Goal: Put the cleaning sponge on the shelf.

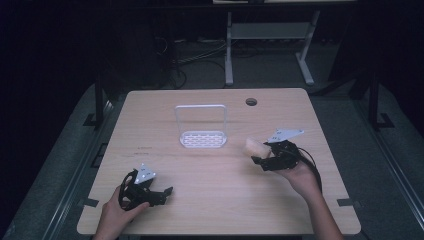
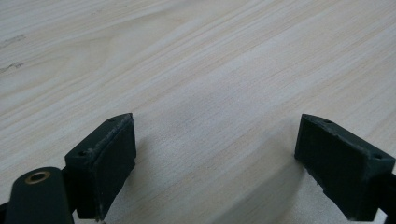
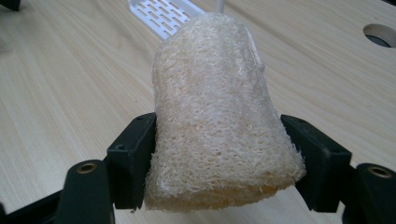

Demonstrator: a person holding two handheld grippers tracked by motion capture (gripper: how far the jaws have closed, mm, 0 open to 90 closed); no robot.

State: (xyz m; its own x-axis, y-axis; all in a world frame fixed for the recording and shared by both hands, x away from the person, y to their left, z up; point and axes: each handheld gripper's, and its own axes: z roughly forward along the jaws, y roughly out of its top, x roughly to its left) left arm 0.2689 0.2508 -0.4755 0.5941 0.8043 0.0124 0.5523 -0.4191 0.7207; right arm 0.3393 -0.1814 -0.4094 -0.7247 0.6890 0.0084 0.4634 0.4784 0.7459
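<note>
A pale, fibrous loofah sponge stands between the jaws of my right gripper, both pads pressing its sides. In the high view that right gripper is at the table's right, holding the sponge just above the wood, pointed toward a white slotted rack with a tall wire loop at the table's middle. The rack's slotted base lies beyond the sponge. My left gripper rests near the front left of the table, jaws wide apart with bare wood between them.
The light wooden table has a round cable hole at its back right. Beyond the far edge stand a white desk frame and cables on a dark floor.
</note>
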